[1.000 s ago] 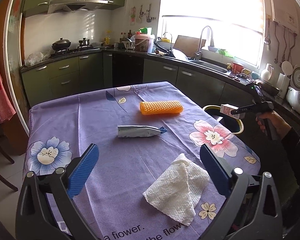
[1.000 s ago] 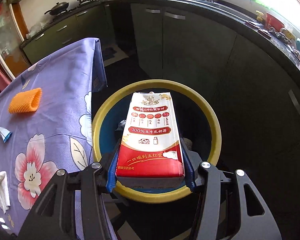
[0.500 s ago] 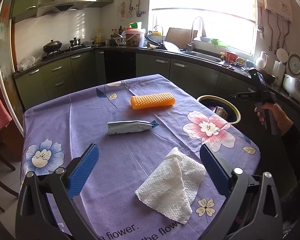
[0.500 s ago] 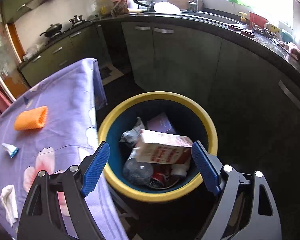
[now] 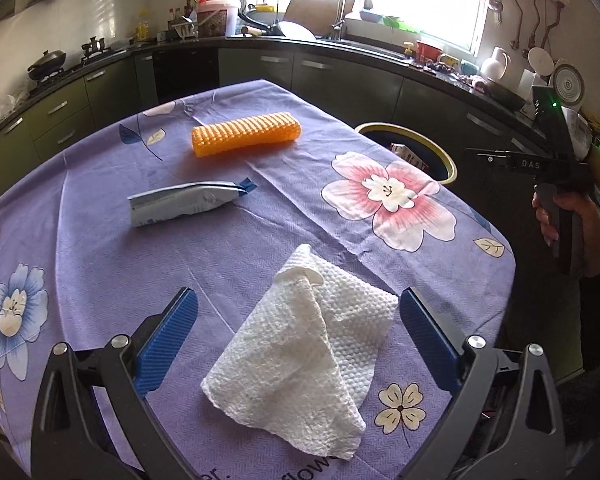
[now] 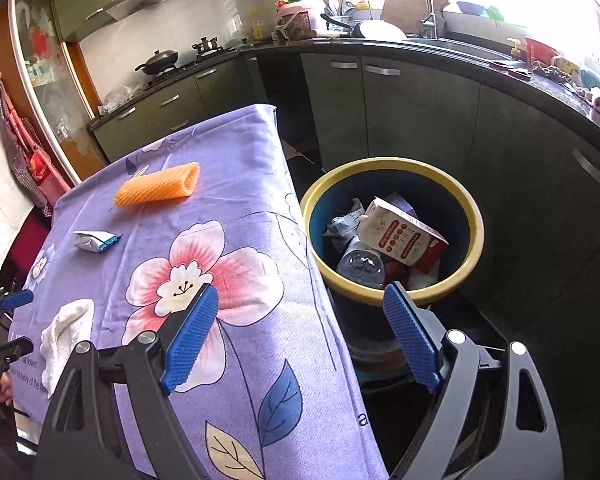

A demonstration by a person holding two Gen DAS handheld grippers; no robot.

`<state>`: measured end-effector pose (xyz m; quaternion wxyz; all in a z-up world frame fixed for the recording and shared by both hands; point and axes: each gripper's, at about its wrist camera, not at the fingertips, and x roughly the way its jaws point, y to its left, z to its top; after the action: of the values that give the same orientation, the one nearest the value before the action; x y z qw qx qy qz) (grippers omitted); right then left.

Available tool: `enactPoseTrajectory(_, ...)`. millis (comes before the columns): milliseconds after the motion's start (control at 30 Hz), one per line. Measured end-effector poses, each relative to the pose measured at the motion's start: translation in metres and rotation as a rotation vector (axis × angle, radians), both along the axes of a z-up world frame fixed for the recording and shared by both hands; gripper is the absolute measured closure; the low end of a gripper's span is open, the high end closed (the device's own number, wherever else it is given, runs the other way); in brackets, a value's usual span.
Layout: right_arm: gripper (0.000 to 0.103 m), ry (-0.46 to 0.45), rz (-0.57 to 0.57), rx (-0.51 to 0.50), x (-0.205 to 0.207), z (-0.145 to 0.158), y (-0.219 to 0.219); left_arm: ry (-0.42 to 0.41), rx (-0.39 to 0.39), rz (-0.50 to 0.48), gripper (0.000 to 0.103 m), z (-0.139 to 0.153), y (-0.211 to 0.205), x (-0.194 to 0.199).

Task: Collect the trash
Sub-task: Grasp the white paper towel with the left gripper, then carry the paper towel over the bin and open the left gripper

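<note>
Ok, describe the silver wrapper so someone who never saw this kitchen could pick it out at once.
Start at the table with the purple floral cloth. The flattened silver wrapper lies near its middle, between the orange foam sleeve at the far end and the crumpled white paper towel at the near end. It alone is shiny and printed, with a blue crimped tip.

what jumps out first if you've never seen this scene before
The purple flowered tablecloth fills the view, with a crumpled white paper towel lying between the open left gripper fingers. Beyond it lies an orange foam sleeve, and beside the table stands a yellow-rimmed bin holding a milk carton.
</note>
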<state>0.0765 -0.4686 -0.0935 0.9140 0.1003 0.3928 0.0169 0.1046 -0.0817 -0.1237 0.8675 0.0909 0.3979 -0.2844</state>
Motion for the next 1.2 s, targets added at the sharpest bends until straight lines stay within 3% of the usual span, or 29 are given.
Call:
enactPoseTrajectory(133,0.019,0.0,0.012,0.019,-0.004,-0.002,0.005,0.027,0.056,0.032,0.007,-0.018,-0.013,0.011)
enactPoseTrajectory(267,0.019,0.001,0.013,0.024,-0.005,-0.002,0.004,0.042,0.058,0.055,0.008,-0.028,-0.017,0.015)
enactPoseTrajectory(400,0.019,-0.003,0.007,0.029,-0.005,-0.001,0.001,0.052,0.075,0.071,0.026,-0.034,-0.02,0.014)
enactPoseTrajectory(533,0.019,-0.003,0.01,0.04,-0.006,-0.001,0.001,0.042,0.096,0.086,0.034,-0.036,-0.02,0.012)
enactPoseTrajectory(633,0.019,-0.005,0.011,0.044,-0.007,0.0,0.001,0.035,0.091,0.083,0.048,-0.034,-0.02,0.009)
enactPoseTrajectory(700,0.019,-0.008,0.011,0.049,-0.007,0.001,0.001,0.031,0.084,0.078,0.07,-0.033,-0.02,0.008)
enactPoseTrajectory(833,0.019,-0.014,0.013,0.051,-0.008,0.002,0.0,0.046,0.061,0.061,0.095,-0.031,-0.019,0.007)
enactPoseTrajectory(1033,0.019,-0.019,0.011,0.056,-0.01,0.003,-0.001,0.035,0.052,0.049,0.097,-0.024,-0.019,0.003)
enactPoseTrajectory(1200,0.019,-0.039,-0.002,0.061,-0.016,0.007,-0.007,-0.011,0.059,0.013,0.097,0.002,-0.027,-0.002)
